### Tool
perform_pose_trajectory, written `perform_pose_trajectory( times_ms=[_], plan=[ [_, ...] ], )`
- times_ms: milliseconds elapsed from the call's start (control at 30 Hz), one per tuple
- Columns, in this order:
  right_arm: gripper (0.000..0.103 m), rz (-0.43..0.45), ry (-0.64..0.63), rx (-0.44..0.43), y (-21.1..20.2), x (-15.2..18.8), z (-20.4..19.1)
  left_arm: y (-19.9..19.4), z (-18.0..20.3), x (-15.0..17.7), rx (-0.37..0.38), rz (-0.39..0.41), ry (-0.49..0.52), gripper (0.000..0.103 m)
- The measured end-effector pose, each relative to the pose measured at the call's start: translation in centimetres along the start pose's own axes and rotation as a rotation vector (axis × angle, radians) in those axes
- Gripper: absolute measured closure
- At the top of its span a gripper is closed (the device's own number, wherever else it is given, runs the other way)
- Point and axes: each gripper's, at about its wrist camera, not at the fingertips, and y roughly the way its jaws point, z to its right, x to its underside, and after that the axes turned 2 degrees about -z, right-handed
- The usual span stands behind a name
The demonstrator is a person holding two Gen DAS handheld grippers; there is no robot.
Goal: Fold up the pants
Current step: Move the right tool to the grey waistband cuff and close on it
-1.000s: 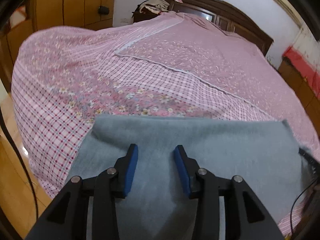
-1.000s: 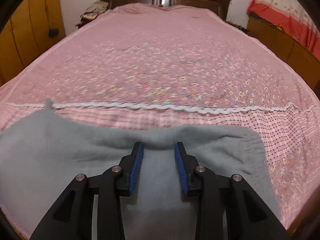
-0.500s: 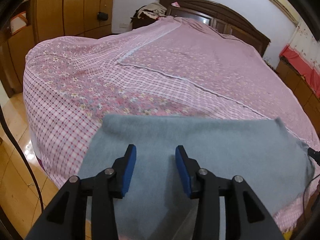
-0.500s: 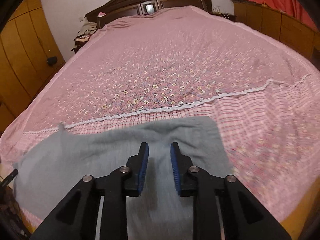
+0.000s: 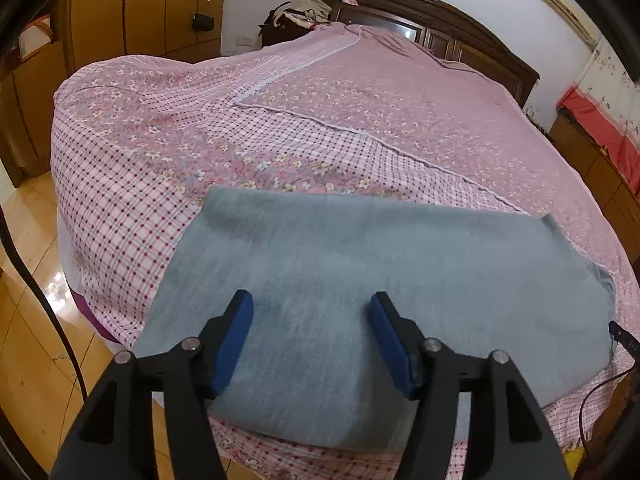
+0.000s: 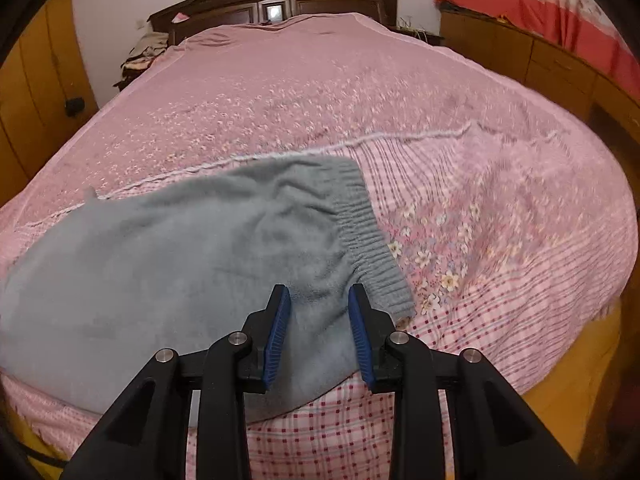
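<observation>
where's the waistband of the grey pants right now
In the right wrist view the ribbed waistband lies on the pink bedspread near the bed's foot edge, just beyond and right of the right gripper.

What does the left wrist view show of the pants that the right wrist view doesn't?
Only the left wrist view: the pants' plain, flat end near the bed's corner, wooden floor beside it, and the left gripper over the fabric, its fingers opening with nothing pinched.

Only the right wrist view: the ribbed elastic waistband, with bunched fabric behind it, and the right gripper opening just above that end.

Both: grey pants lying on the pink floral bedspread, dark headboard behind.
</observation>
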Motion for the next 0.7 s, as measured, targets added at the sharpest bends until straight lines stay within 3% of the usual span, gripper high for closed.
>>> perform_pose_trajectory(
  times_ms=[200, 367, 700],
  plan=[
    [0.072, -0.002, 0.148, -0.105, -2.3, 0.7, 2.9, -1.8, -0.8, 0.8, -0.013, 0.011, -0.015, 0.039],
    [0.070, -0.010, 0.226, -0.103, -4.1, 1.8, 4.8, -2.5, -1.2, 1.2, -0.041, 0.005, -0.029, 0.039],
    [0.067, -0.054, 0.307, -0.242, -2.1, 2.3, 4.3, -2.7, -0.4, 1.5, -0.067, -0.026, -0.004, 0.039]
  ],
)
